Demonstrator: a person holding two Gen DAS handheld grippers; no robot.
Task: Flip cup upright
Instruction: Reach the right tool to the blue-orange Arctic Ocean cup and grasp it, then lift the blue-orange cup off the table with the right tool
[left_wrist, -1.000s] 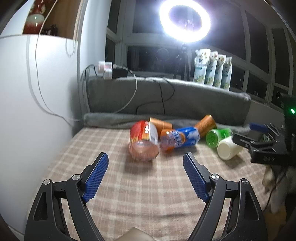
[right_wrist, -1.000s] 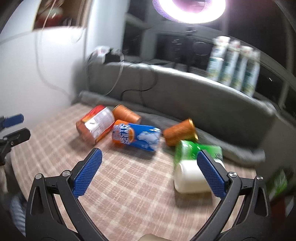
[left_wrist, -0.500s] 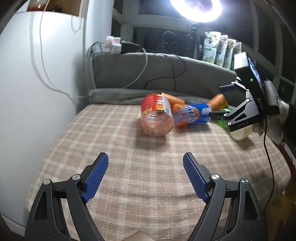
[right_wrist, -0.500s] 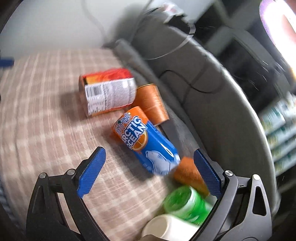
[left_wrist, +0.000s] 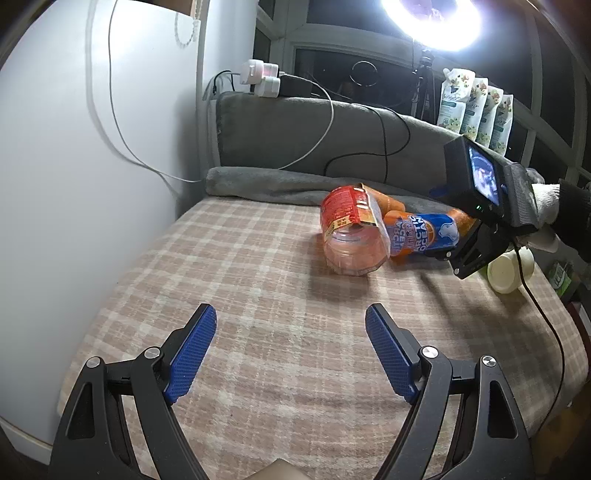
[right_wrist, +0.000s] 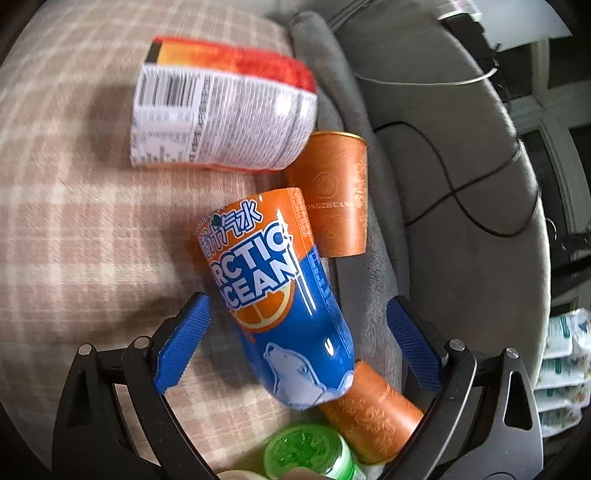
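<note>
Several cups lie on their sides on a plaid cloth (left_wrist: 258, 295). A blue and orange "Arctic Ocean" cup (right_wrist: 284, 306) lies between the open fingers of my right gripper (right_wrist: 295, 339), not clamped. It also shows in the left wrist view (left_wrist: 421, 232). An orange paper cup (right_wrist: 336, 199) lies just beyond it, a second orange cup (right_wrist: 373, 413) near my right finger. A red-labelled clear cup (left_wrist: 351, 236) lies farther left, also seen in the right wrist view (right_wrist: 221, 110). My left gripper (left_wrist: 291, 350) is open and empty, hovering over bare cloth, well short of the cups.
A green cup (right_wrist: 310, 454) and a white cup (left_wrist: 509, 269) lie at the right end of the row. A grey cushion (left_wrist: 295, 136) with cables backs the surface. A white wall (left_wrist: 74, 184) stands to the left. Pouches (left_wrist: 476, 107) stand on the sill.
My right gripper has moved in and down over the cups, so the Arctic Ocean cup now sits between its fingers. My left gripper has drawn back a little.
</note>
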